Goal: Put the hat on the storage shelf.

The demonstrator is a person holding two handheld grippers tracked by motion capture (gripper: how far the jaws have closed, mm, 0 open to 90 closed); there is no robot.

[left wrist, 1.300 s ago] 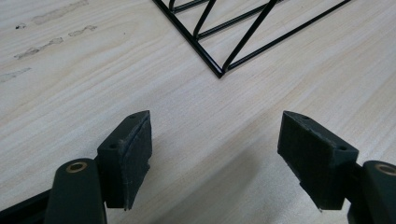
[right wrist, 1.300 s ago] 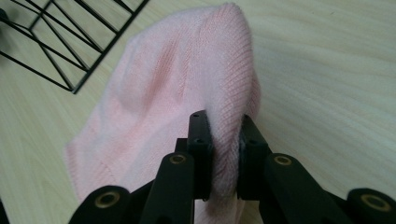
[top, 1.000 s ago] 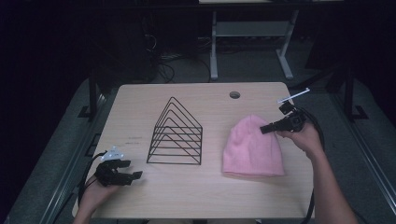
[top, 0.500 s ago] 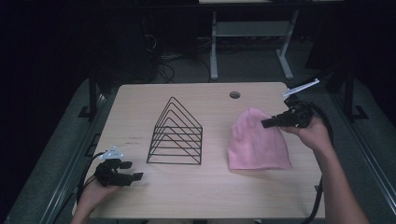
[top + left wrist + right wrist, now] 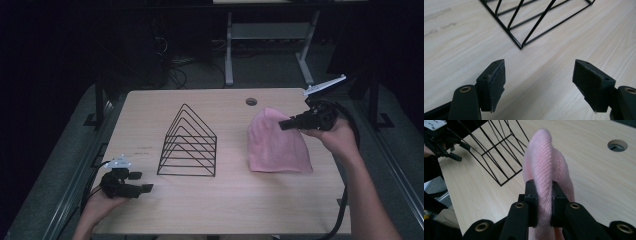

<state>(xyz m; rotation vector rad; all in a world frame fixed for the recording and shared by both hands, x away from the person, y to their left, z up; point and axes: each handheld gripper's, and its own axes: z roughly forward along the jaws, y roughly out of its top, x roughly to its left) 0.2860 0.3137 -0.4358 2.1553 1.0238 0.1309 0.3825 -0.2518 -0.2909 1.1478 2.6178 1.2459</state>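
Wire rack (image 5: 187, 142) mid-worktop (image 5: 235, 200). Knit hat (image 5: 277, 142) right of it. Cable hole (image 5: 251, 102) behind the hat.

High view sits up above the near edge of the table (image 5: 220, 200), looking forward and down. Both gripper views ride low and close, and both catch the black wire rack (image 5: 541, 22), same as overhead.

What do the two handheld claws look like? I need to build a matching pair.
Both are black. The left claw has two flat rectangular pads on arms with brass-coloured eyelets. The right claw has the same arms and eyelets. In the high view each carries a pale grey three-cornered plate and trails a black cable. The forearms are bare.
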